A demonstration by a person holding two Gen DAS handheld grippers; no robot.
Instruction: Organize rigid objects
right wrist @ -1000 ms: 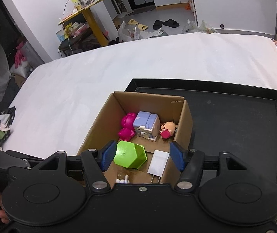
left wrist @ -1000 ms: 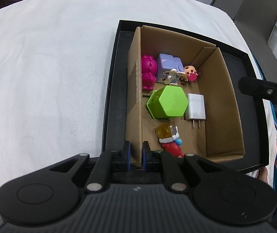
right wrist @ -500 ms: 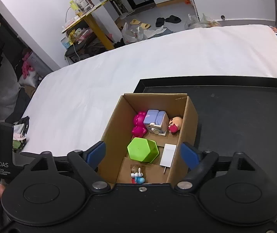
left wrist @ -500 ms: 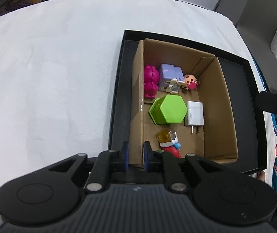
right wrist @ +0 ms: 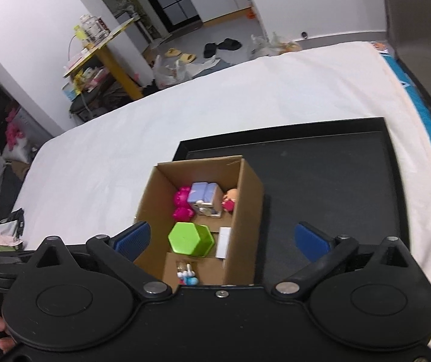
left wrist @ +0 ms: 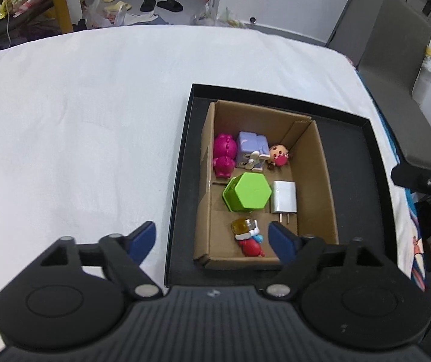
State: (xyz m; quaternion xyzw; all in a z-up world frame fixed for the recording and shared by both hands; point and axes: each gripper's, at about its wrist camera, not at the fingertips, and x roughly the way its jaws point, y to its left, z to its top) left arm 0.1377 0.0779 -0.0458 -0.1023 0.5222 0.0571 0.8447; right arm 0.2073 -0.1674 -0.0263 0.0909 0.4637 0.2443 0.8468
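Left wrist view: with the left gripper (left wrist: 212,239) and right gripper (right wrist: 220,239) both spread and empty, having just been opened, the toy-filled cardboard box (left wrist: 321,181) resting in the black tray (left wrist: 363,187) could be tipped if clipped by a finger.

Toys (left wrist: 247,194) in box (left wrist: 321,181), box in tray (left wrist: 354,163).

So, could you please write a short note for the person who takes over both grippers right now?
Left gripper: jaws just opened, holding nothing.
Right gripper: jaws just opened wide, holding nothing.
Things: cardboard box stands in the black tray; inside lie the pink figure, purple cube, green hexagon, white charger and red figure.
Done: the toys in view are boxed.
Left: nothing loose visible on the white cloth.
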